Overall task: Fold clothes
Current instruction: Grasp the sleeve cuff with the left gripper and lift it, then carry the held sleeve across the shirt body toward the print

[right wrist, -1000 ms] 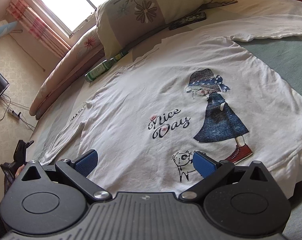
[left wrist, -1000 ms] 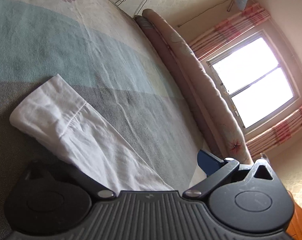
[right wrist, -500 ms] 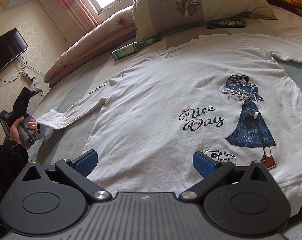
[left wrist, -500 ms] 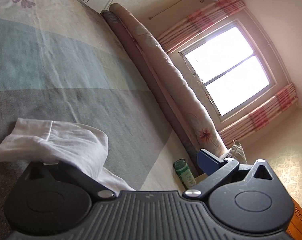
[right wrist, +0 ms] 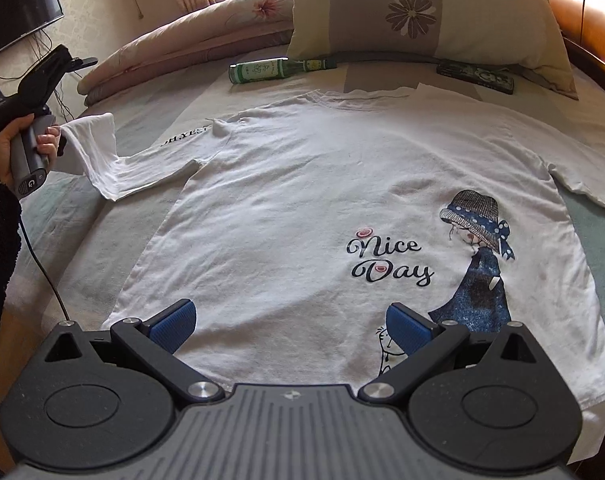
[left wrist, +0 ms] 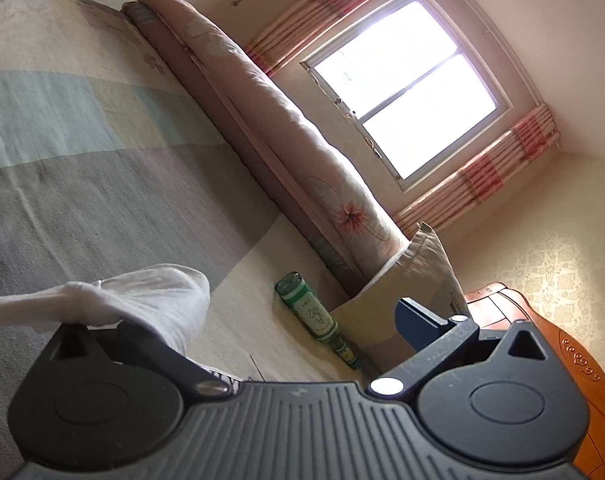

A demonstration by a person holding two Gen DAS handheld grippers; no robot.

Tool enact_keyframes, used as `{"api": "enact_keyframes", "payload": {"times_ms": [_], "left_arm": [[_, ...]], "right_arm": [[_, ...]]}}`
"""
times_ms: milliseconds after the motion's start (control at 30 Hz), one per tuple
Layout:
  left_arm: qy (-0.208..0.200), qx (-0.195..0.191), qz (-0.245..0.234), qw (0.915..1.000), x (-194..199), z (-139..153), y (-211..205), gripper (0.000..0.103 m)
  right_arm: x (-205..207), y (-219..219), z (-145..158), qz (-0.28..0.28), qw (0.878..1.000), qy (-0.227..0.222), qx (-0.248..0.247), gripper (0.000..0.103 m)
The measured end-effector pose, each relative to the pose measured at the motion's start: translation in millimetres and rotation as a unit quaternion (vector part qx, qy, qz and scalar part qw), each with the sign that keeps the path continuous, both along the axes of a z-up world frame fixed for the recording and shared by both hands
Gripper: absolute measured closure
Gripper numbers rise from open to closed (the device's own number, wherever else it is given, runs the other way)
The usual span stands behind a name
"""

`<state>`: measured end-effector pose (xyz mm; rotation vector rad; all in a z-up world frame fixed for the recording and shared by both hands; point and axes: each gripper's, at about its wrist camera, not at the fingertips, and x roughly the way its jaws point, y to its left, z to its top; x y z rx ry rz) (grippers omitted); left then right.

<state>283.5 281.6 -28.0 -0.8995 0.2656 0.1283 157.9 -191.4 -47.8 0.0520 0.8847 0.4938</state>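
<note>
Striped bed point(right wrist: 82, 216) under white shirt point(right wrist: 302, 208), green bottle point(right wrist: 262, 72), pillow point(right wrist: 422, 16), rolled quilt point(right wrist: 190, 36), remote point(right wrist: 478, 74)

Left wrist view: white cotton sleeve cuff point(left wrist: 142, 300) covers the left gripper's near finger; its grip on the cloth is not visible. Green glass bottle point(left wrist: 316, 316) neck partly behind beige pillow point(left wrist: 414, 280).

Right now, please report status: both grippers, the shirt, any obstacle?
Left gripper lifting cuff of white long-sleeve shirt. Right gripper open over hem, empty. Green glass bottle lies beyond collar, apart.
</note>
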Motion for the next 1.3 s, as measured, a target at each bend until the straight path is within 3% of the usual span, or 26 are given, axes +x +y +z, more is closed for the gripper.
{"api": "enact_keyframes", "payload": {"times_ms": [567, 900, 1300], "left_arm": [[-0.002, 0.053, -0.097, 0.9939, 72.5, 50.7, -100.0, 0.001], [0.023, 0.082, -0.165, 0.9827, 123.1, 38.3, -180.0, 0.001], [0.020, 0.130, -0.197, 0.9716, 152.6, 22.1, -264.0, 0.001]], "right_arm": [[1.4, -39.9, -12.4, -0.025, 0.999, 0.013, 0.045, 0.000], [-2.5, -64.2, -16.3, -0.046, 0.997, 0.016, 0.052, 0.000], [-2.5, -74.0, -15.1, -0.058, 0.997, 0.009, 0.055, 0.000]]}}
